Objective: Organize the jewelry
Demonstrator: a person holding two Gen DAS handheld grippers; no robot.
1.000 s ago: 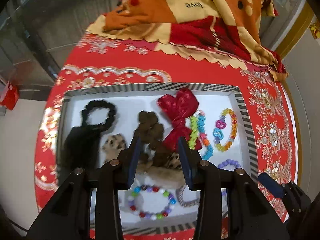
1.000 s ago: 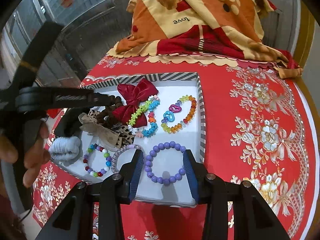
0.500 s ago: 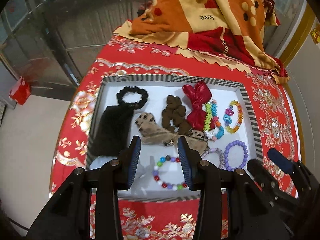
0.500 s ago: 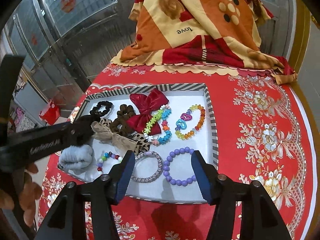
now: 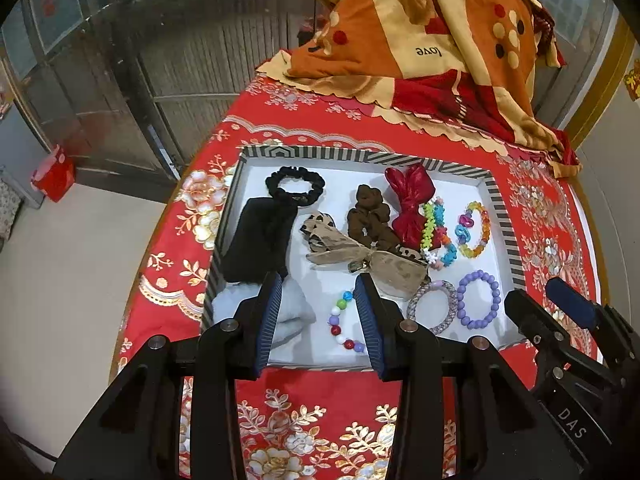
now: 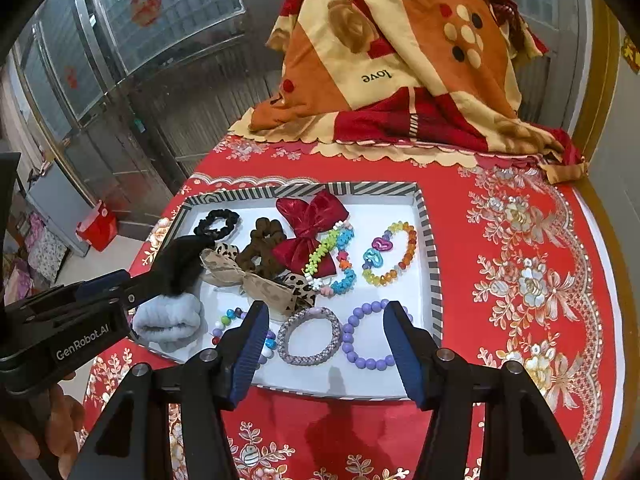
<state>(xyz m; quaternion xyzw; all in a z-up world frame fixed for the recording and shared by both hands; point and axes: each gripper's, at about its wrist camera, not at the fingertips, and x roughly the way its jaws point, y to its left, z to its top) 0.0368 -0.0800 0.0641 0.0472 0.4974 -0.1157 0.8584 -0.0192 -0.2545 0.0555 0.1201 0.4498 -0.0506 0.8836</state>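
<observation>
Black-framed and blue-padded, the left gripper point(image 5: 318, 300) hangs over the near edge of the striped tray point(image 5: 498, 200), its jaws parted to a moderate gap with nothing between them. The right gripper point(image 6: 322, 328) hovers at the tray's near right corner, jaws spread wide and empty.

Along the tray's near edge, from left to right, lie a pale blue scrunchie point(image 6: 168, 320), a multicoloured bead bracelet point(image 5: 340, 320), a silvery woven bracelet point(image 6: 310, 336) and a purple bead bracelet point(image 6: 366, 336), the last two just beside each other. Behind them a leopard-print bow point(image 5: 360, 252) stretches across the middle of the tray, touching a brown scrunchie point(image 5: 368, 216). At the left edge sits a black fabric piece point(image 5: 260, 240), with a black scrunchie point(image 5: 294, 186) touching its far end near the far left corner. A shiny red bow point(image 6: 312, 232) sits toward the far edge, overlapped on its right by green and blue flower-bead bracelets point(image 6: 336, 260). A bracelet with translucent coloured beads point(image 6: 390, 254) lies near the right edge.

The tray rests on a red embroidered tablecloth point(image 6: 520, 260). At the table's far edge is a heap of orange, cream and red blanket point(image 6: 400, 60) printed with "love".
</observation>
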